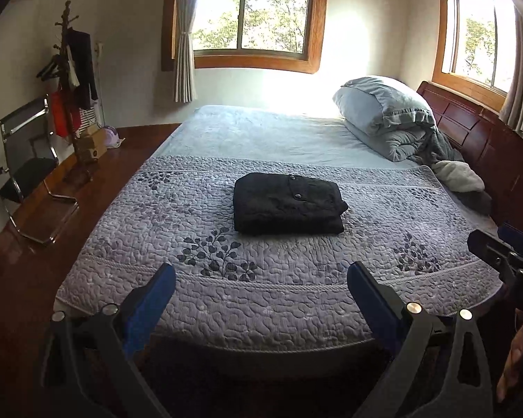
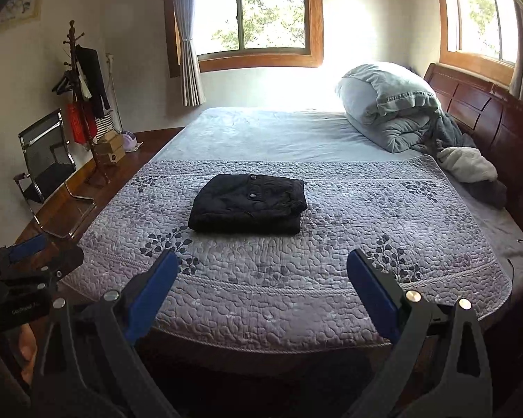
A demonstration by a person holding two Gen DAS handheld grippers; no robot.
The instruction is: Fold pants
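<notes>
Left wrist view: pants lie folded on the bed, ahead of the left gripper, spread wide, empty. Judged finished; best kept clear of the stack. Right wrist view shows the right gripper equally wide and empty, pants ahead-left.

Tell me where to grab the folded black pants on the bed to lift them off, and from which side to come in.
Probably best to take the black pants by the thick stacked edge facing the foot of the bed, coming in low from the near side. The bundle lies flat on the quilt, layers visibly stacked there, so one open claw, such as the right claw, could pinch all layers together. Both claws are open and well short of it.
</notes>
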